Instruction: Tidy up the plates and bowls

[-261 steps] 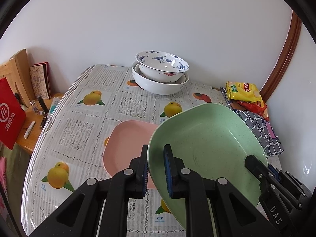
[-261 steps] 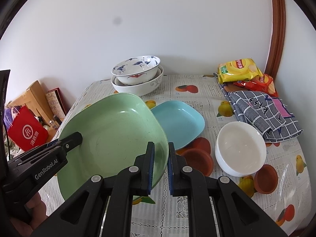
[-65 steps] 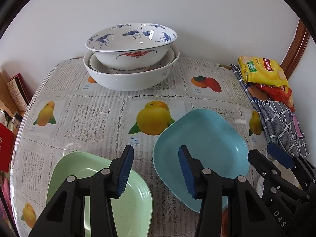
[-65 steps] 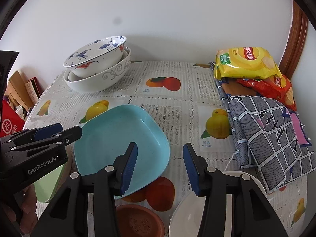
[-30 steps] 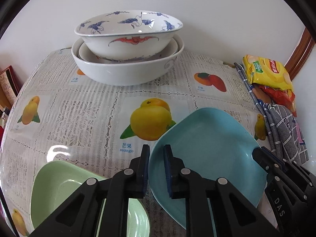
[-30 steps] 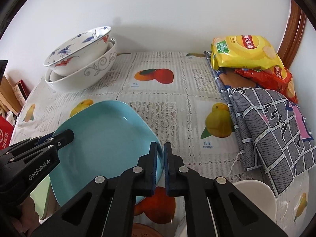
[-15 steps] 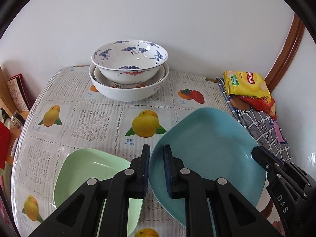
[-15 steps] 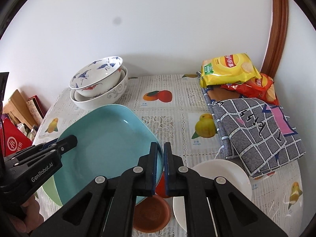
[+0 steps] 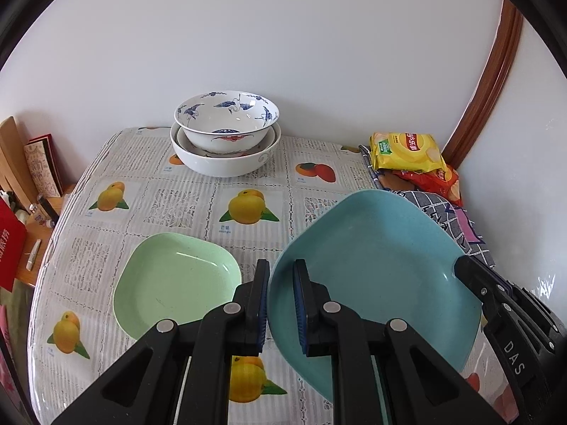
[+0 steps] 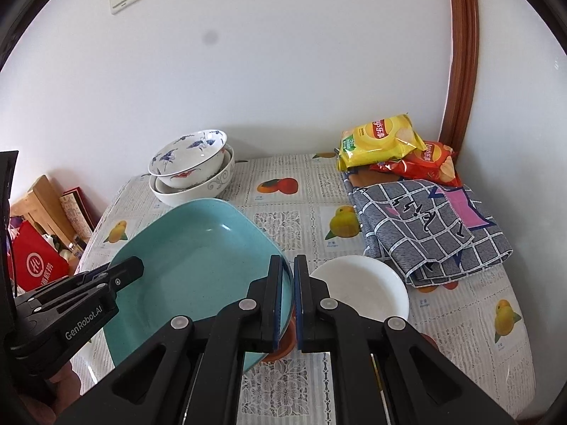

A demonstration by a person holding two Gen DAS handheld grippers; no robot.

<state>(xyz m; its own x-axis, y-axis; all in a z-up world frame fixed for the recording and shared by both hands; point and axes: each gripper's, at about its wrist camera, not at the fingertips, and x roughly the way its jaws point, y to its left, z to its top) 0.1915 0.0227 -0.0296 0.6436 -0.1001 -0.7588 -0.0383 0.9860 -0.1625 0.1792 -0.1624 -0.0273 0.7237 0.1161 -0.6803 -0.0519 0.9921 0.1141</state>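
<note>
Blue plate (image 9: 375, 265) held off the table between our two grippers.

From the left: books and a red bag (image 10: 37, 265) sit off the table edge, then the green plate (image 9: 177, 279) lies flat on the fruit-print tablecloth (image 9: 170, 205), just beside our left gripper (image 9: 281, 304), whose fingers are nearly closed on the blue plate's left rim. Behind, against the wall, the crane-pattern bowl (image 9: 226, 120) nests in a larger white bowl (image 9: 225, 163). Our right gripper (image 10: 287, 301) pinches the plate's opposite rim, fingers almost together. Right of it sits a white bowl (image 10: 361, 290), with a brown saucer (image 10: 283, 345) partly hidden under the plate. Farther right lie a checked cloth (image 10: 425, 226) and chip bags (image 10: 382, 138).
</note>
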